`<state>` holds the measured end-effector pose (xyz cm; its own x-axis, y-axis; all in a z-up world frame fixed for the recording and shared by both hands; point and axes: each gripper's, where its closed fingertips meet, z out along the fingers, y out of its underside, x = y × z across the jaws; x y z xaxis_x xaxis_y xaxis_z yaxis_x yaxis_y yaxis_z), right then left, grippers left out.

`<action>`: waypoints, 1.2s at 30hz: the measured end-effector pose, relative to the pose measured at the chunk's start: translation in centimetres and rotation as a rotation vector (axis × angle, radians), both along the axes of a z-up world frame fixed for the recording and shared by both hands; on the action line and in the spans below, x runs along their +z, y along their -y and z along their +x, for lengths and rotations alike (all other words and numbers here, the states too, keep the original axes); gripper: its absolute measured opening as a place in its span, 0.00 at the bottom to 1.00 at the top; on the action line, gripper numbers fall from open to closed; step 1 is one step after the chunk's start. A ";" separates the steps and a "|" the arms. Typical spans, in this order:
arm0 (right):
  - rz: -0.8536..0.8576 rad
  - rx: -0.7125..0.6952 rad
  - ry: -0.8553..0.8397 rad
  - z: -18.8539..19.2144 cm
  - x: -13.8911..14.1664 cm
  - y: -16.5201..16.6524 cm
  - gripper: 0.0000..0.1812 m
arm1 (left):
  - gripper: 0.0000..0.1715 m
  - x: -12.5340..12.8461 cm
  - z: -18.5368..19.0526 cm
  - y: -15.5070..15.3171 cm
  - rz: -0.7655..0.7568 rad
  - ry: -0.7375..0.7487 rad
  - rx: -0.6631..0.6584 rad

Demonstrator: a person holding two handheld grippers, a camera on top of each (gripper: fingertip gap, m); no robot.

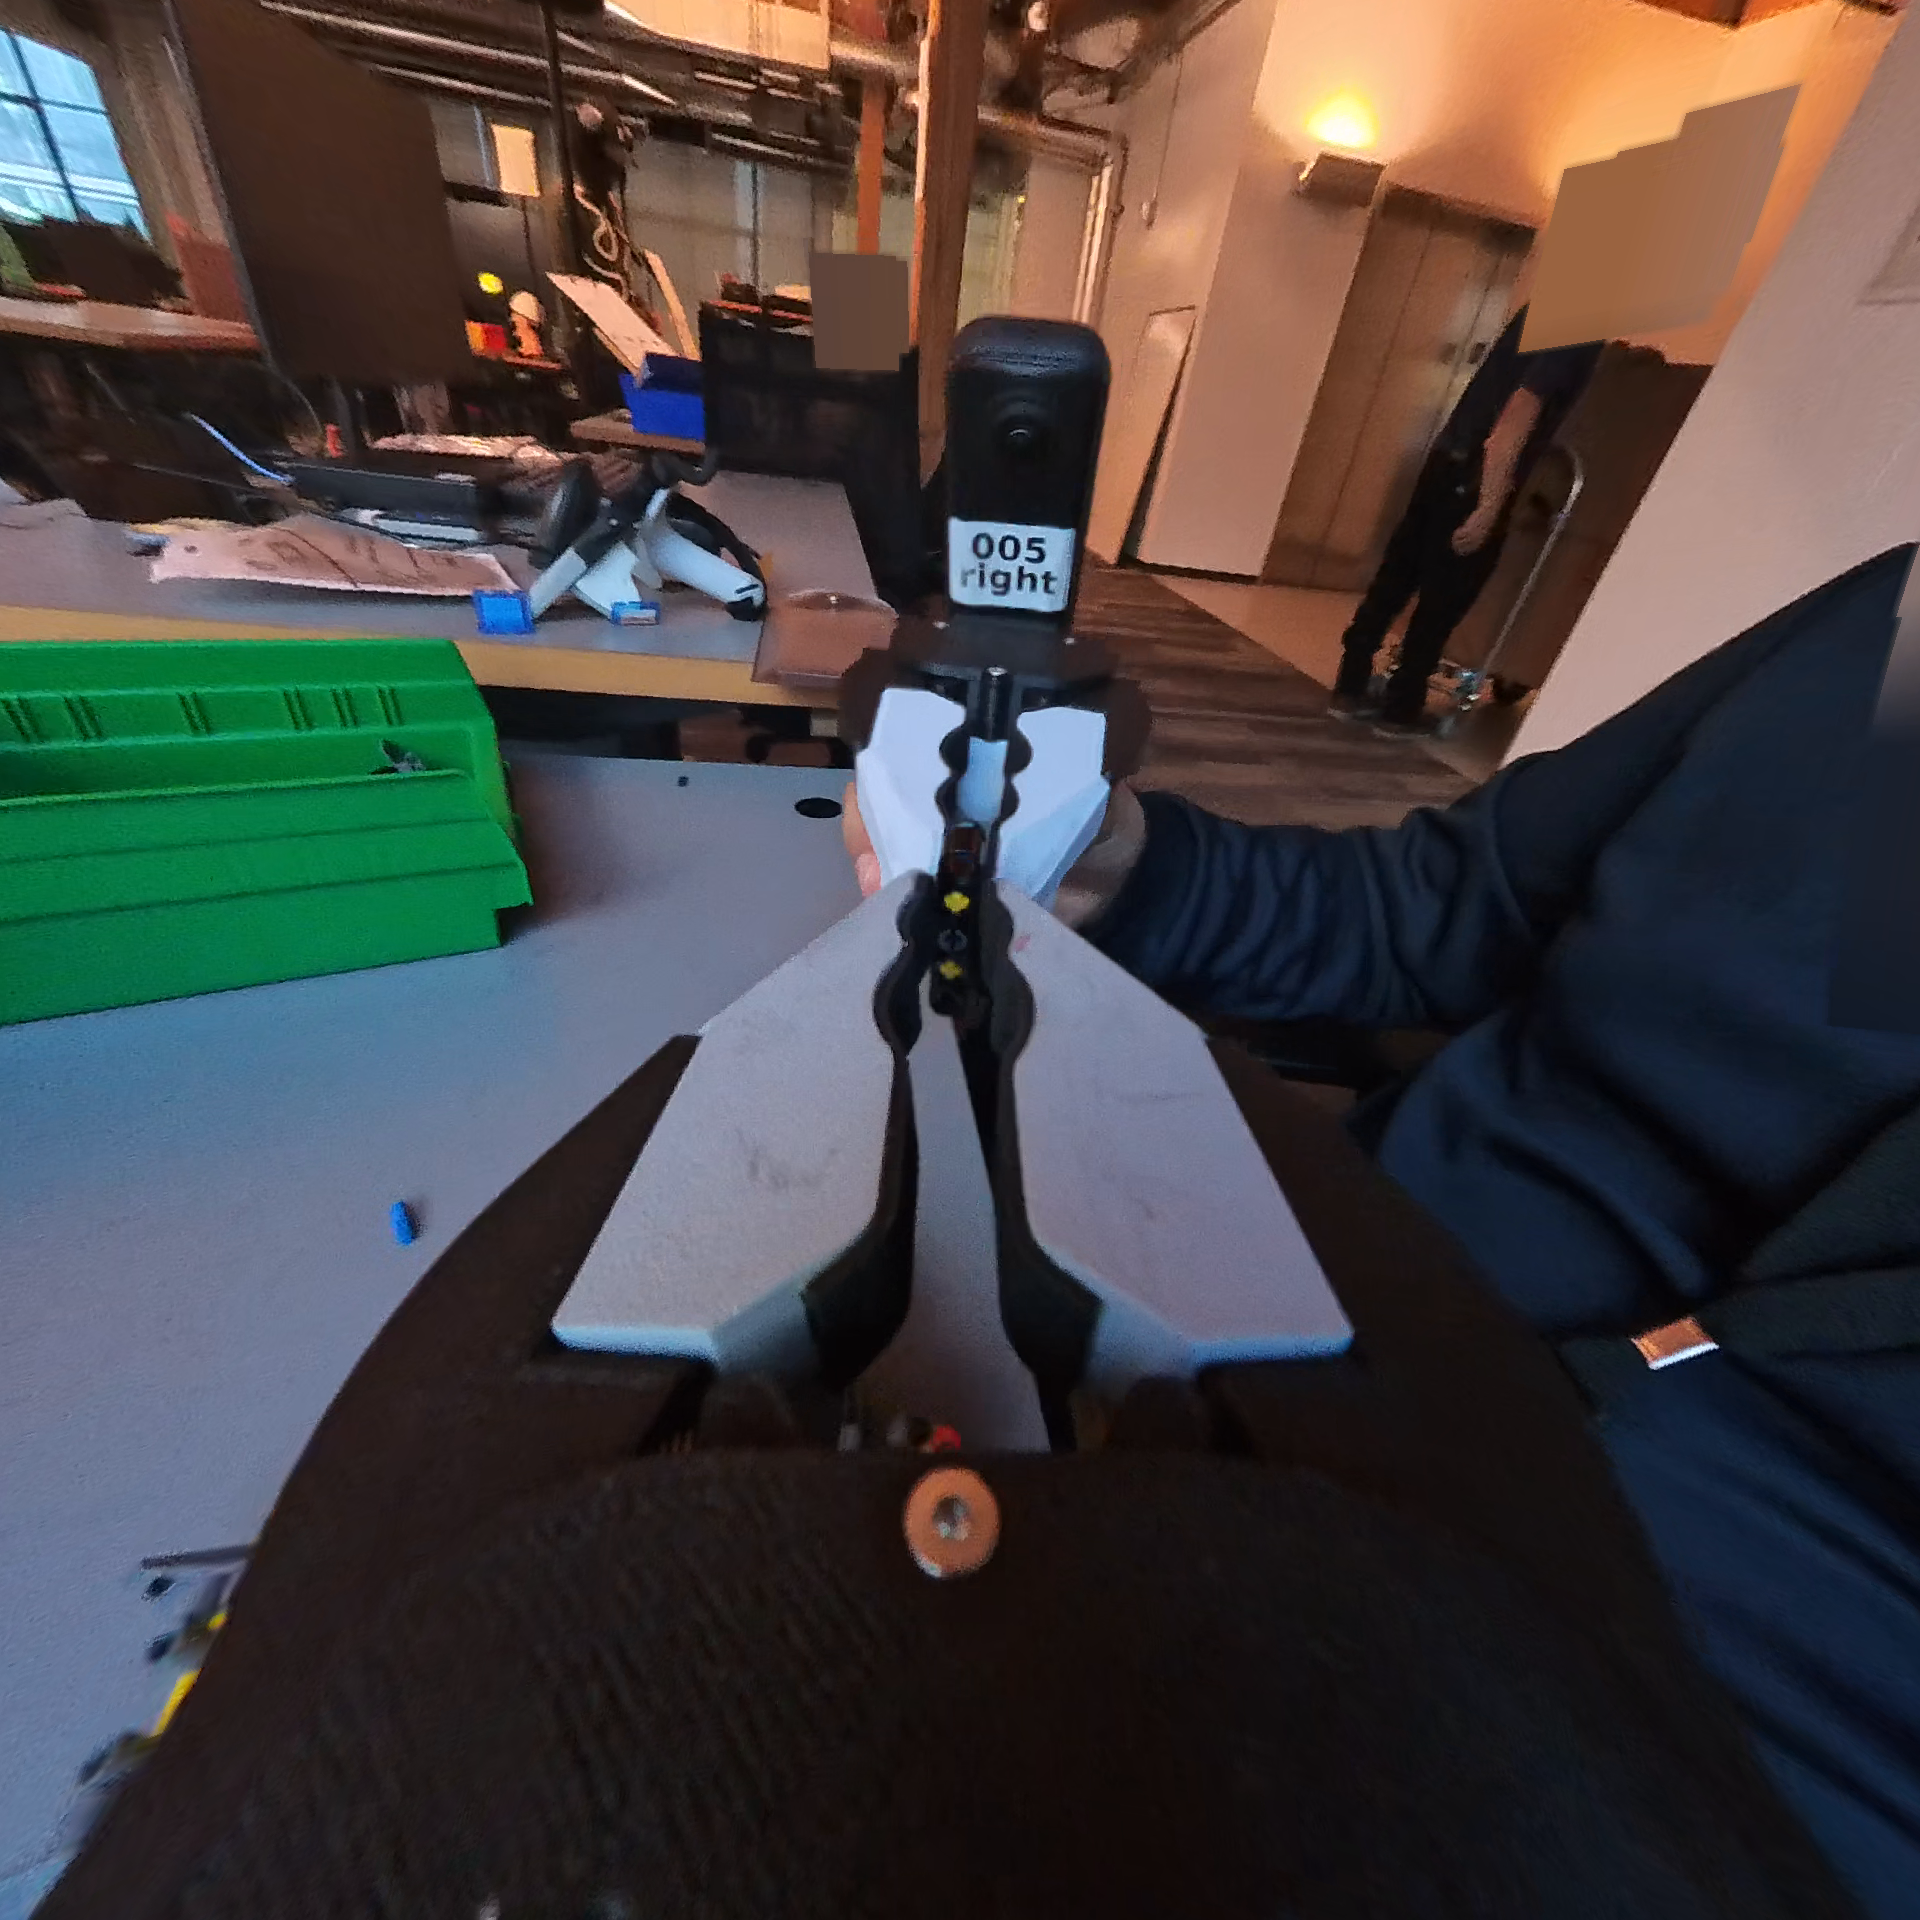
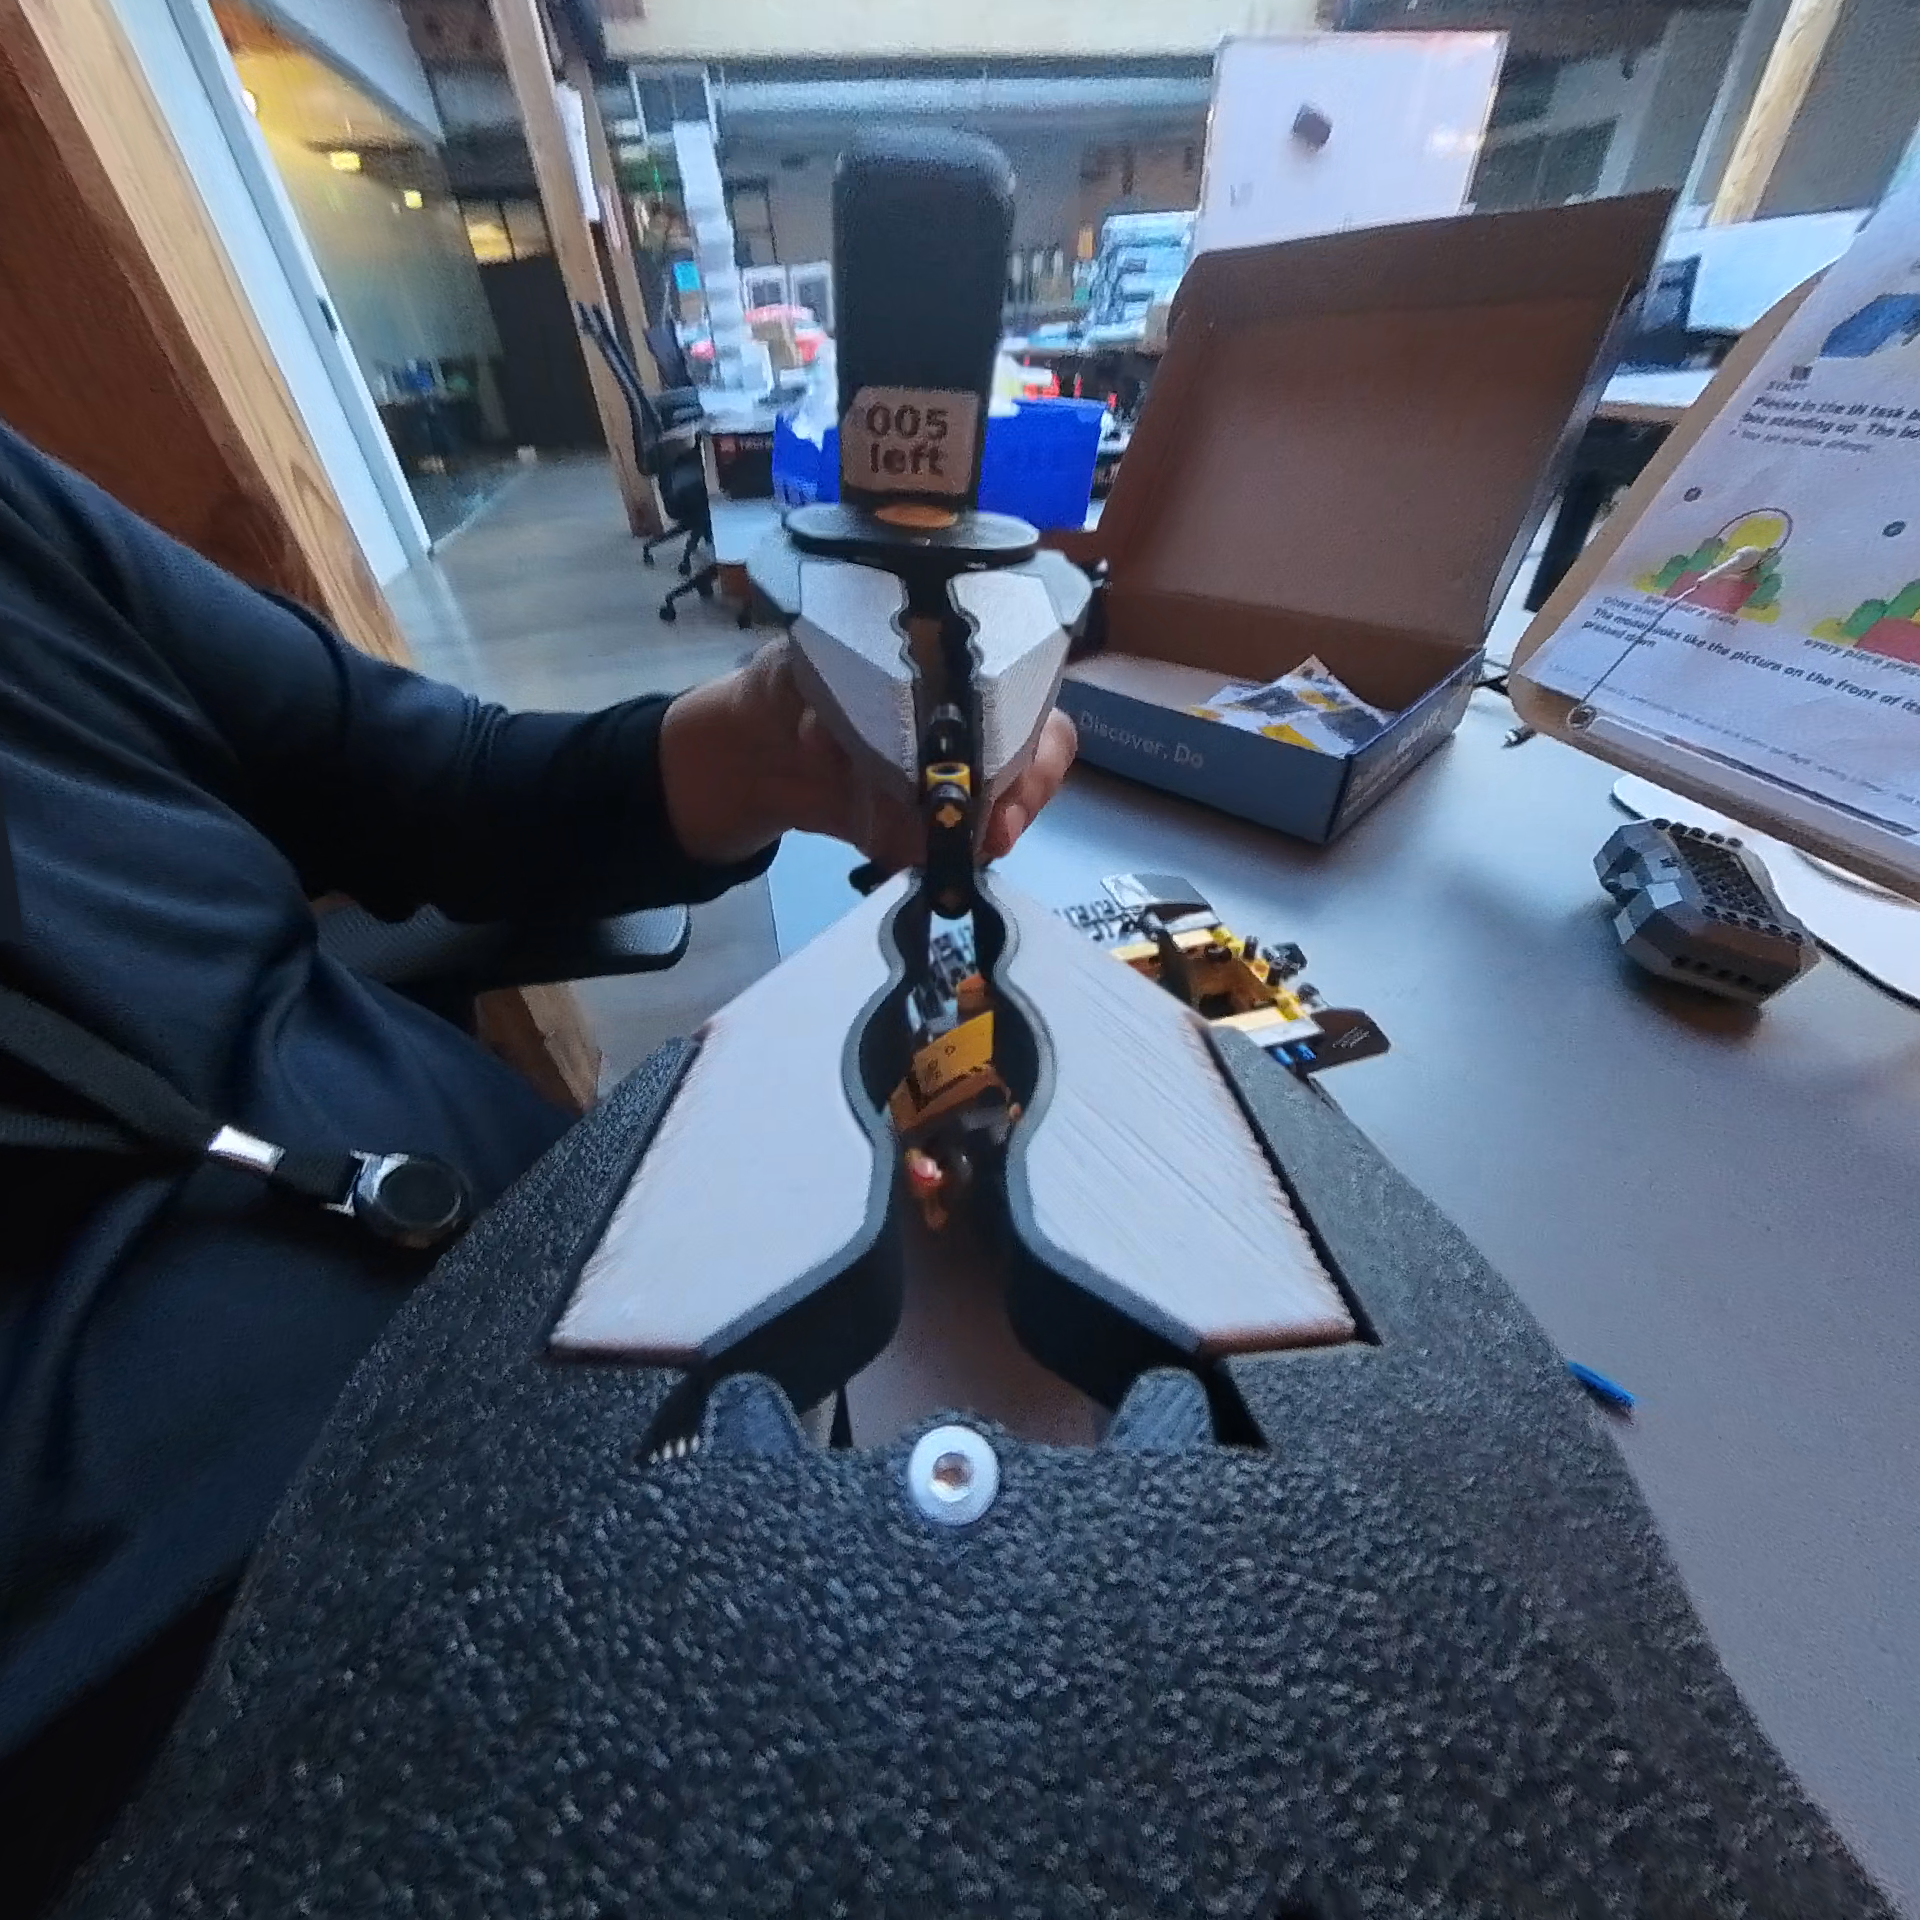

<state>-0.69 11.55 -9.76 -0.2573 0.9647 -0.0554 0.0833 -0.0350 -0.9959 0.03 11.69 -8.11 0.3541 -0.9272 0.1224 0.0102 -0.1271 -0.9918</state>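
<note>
At frame centre, my left gripper (image 1: 951, 935) and right gripper (image 2: 951, 894) meet tip to tip, each closed tight on one black rod with yellow connectors (image 2: 948, 800). The yellow brick model (image 2: 1226, 961) lies right of centre, on the grey table (image 2: 1507, 1091).

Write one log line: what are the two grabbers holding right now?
left gripper: shut on black rod | right gripper: shut on black rod | black rod: yellow pieces on it, held between both, above grey table | green bin: left
</note>
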 end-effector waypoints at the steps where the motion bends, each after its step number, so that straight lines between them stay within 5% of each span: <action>1: -0.015 0.000 -0.013 -0.1 0.1 -0.1 0.03 | 0.03 -0.1 -0.1 -0.1 0.009 -0.023 0.011; 8: -0.012 0.038 -0.022 0.2 0.3 0.5 0.03 | 0.03 -1.2 0.5 0.5 0.126 -0.185 0.023; 25: 0.080 0.056 -0.014 0.6 0.6 1.3 0.03 | 0.06 -2.1 1.8 1.2 0.135 -0.229 -0.012; 30: 0.108 -0.034 0.016 0.4 0.6 0.6 0.03 | 0.03 -2.0 1.3 0.1 0.256 -0.305 0.129; 36: 0.438 -0.328 0.113 0.0 0.1 -1.7 0.03 | 0.03 -2.0 0.0 -1.9 0.400 -0.426 0.375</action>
